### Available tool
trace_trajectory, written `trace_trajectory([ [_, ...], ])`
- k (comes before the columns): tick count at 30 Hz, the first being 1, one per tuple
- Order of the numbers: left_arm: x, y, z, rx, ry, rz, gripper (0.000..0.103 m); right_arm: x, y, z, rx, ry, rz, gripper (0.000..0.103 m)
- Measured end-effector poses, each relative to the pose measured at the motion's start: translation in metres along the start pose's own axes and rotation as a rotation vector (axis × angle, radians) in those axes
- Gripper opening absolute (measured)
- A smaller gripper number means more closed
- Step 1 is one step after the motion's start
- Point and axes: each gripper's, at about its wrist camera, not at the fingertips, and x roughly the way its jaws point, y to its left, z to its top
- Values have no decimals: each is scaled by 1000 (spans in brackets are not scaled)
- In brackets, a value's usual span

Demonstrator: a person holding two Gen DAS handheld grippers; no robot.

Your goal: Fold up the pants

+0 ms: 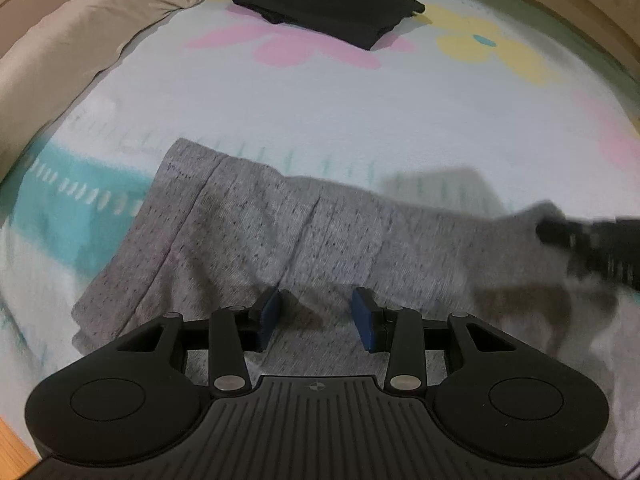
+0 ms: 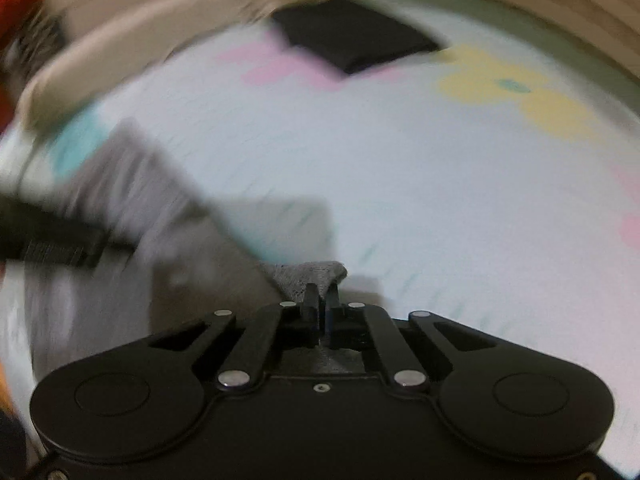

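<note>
Holding a corner of the grey pants (image 2: 308,276) in my right gripper (image 2: 320,304), I read its jaws as closed tight on the fabric: a small peak of knit stands up just beyond the fingertips, pinched between the pads. My left gripper (image 1: 316,316) points steeply down over the same garment with its blue pads (image 1: 366,320) standing apart. Fabric lies beneath and ahead of them, but nothing is clamped between them; whether the tips touch the cloth I cannot tell.

Location of the work piece: the pants (image 1: 280,232) spread ahead of the left gripper and run from its left side across to its right, where the right gripper (image 1: 592,240) appears as a blurred dark shape at the garment's edge. The garment rests on a white bedspread (image 1: 360,112) printed with pink and yellow flowers.

Progress, as a judgement: the pants lie roughly flat with soft creases running front to back, and no completed fold is plainly visible. One grasp is made; the second is pending. Remaining steps: secure the left side, carry one edge over the other, then flatten and fold again.

Far ahead of both grippers a black folded garment (image 1: 328,4) sits on the bedspread, near a beige duvet (image 1: 80,40) bunched to the left.
</note>
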Motion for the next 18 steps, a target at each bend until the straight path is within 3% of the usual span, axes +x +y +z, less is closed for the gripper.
trace_trajectory([
  [4,0,-3,-1,37,4,9,39,22,-25,13,155,46,35,6],
  [9,-4,-6,-2,41,-11,9,39,46,-11,15,105,64,-23,7],
  [15,-10,-12,3,42,-94,-33,39,48,-11,16,113,71,-29,7],
  [18,5,-8,-7,61,0,25,41,49,-7,17,103,72,-51,7],
])
